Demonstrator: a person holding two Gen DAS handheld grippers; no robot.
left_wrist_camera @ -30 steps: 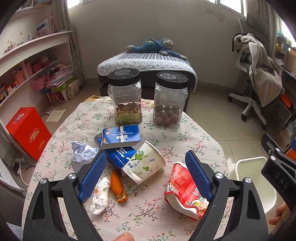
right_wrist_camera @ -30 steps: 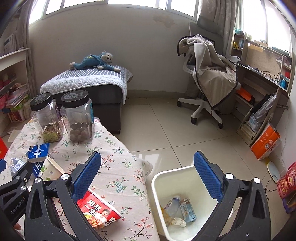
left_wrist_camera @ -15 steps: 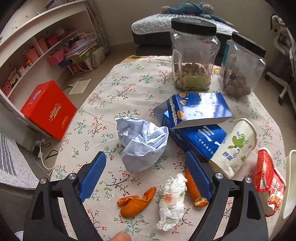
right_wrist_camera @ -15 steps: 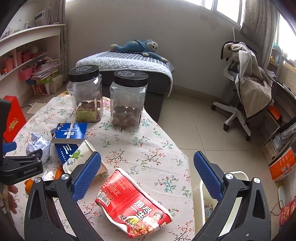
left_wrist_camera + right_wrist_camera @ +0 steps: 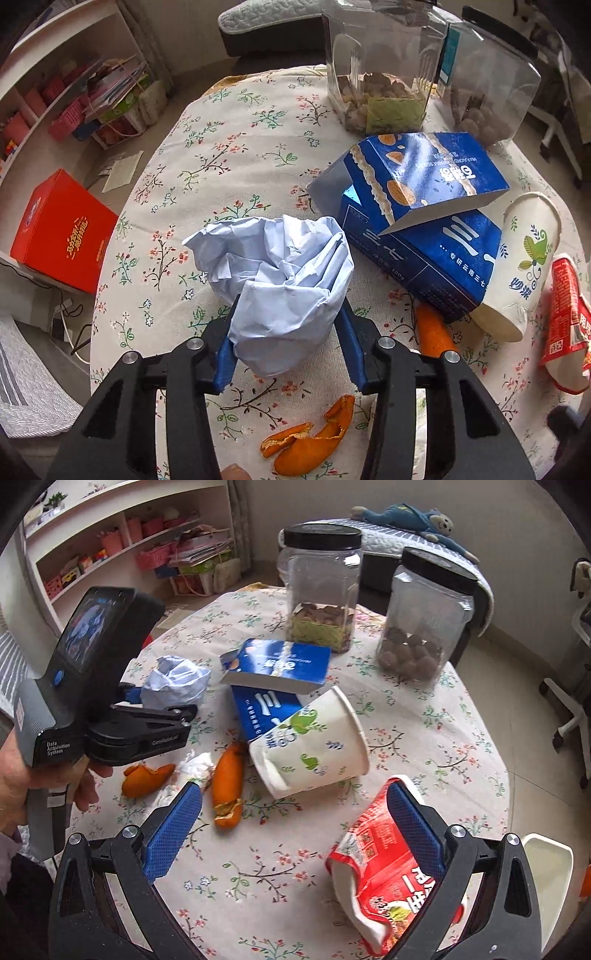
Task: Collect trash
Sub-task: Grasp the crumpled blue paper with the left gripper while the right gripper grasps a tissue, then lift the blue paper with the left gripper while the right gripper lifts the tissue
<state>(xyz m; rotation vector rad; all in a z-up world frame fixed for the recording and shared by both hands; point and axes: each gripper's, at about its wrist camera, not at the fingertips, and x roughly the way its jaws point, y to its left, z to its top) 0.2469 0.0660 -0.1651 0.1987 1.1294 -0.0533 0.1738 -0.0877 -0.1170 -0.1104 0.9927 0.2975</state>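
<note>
A crumpled pale blue paper ball (image 5: 280,258) lies on the floral tablecloth (image 5: 229,147). My left gripper (image 5: 288,332) is closing on it, with both blue pads pressed into its sides. The right wrist view shows that same paper ball (image 5: 177,681) in the left gripper (image 5: 136,698). My right gripper (image 5: 293,794) hovers open over the table's near side. A red snack bag (image 5: 384,867) lies against its right finger. A tipped paper cup (image 5: 314,742), orange peels (image 5: 229,779) and a white tissue wad (image 5: 197,766) lie just beyond its fingertips.
Two blue cartons (image 5: 424,184) are stacked beside the paper ball. Two black-lidded clear jars (image 5: 321,590) (image 5: 424,616) stand at the table's far side. A white bin (image 5: 546,878) sits on the floor at the right, and a red box (image 5: 62,229) at the left.
My left gripper has dropped to the paper ball and closed its fingers around it. My right gripper swung from over the bin to the table and tipped downward.
</note>
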